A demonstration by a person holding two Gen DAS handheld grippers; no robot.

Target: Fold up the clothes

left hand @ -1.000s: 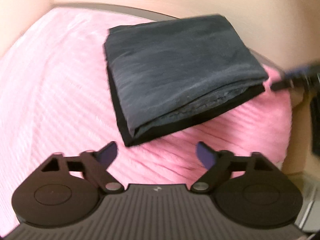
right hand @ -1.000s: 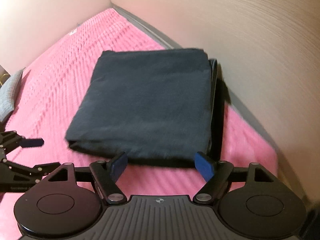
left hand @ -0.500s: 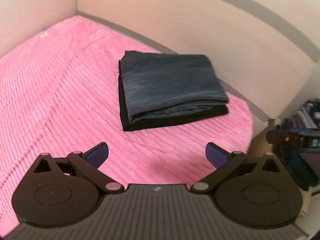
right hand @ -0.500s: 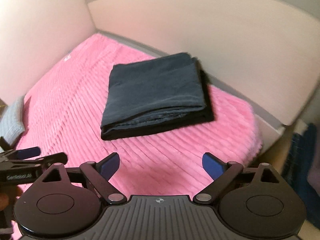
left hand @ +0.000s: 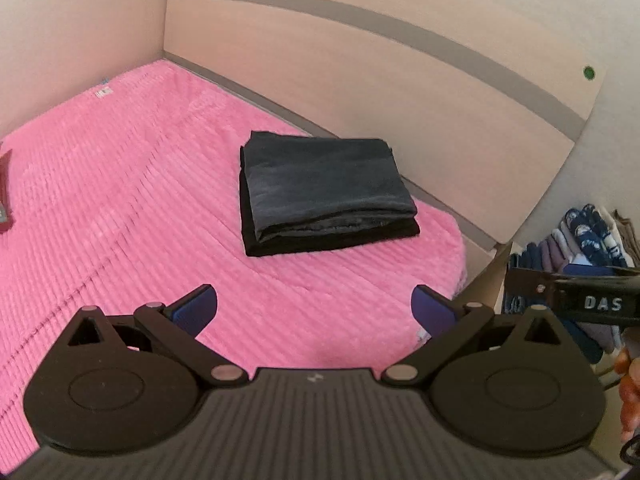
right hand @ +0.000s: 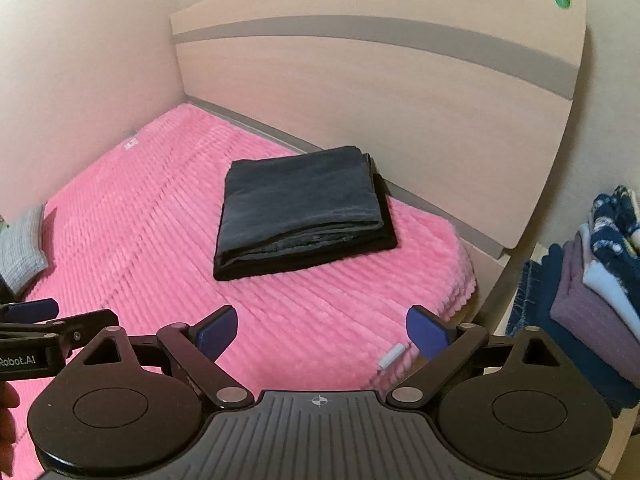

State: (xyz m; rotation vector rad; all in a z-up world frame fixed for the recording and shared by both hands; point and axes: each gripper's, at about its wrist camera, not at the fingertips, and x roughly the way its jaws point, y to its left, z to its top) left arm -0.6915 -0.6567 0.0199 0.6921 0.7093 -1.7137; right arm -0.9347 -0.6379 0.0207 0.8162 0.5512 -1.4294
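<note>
1. Here, the left gripper (left hand: 314, 310) hovers over the near part of the bed, its blue-padded jaws spread wide with nothing between them.
2. Alongside, the right gripper (right hand: 322, 332) hangs above the same near edge, jaws likewise wide apart and empty; its black body shows at the right edge of the left wrist view.
3. Beyond both tools, the pink ribbed blanket (left hand: 120, 200) lies between the grippers and the garment, with neither tool touching the cloth.
4. Farther back, the dark folded garment (left hand: 324, 188) sits as a squared, layered bundle on the blanket, close to the pale headboard (left hand: 400, 92) near the bed's right corner; the right wrist view shows the same bundle (right hand: 300, 208) with its thick folded edge facing the cameras.
5. Off the bed to the right, a stack of folded clothes (right hand: 600, 280) stands in blues and purples; a grey knitted item (right hand: 22, 248) rests at the blanket's left edge.
6. Judged from the tidy bundle and empty grippers, this garment looks finished; the sensible step is fetching the next piece, and doing it well means staying clear of the bundle so its layers stay aligned, then spreading the new item flat on the open blanket before creasing.
</note>
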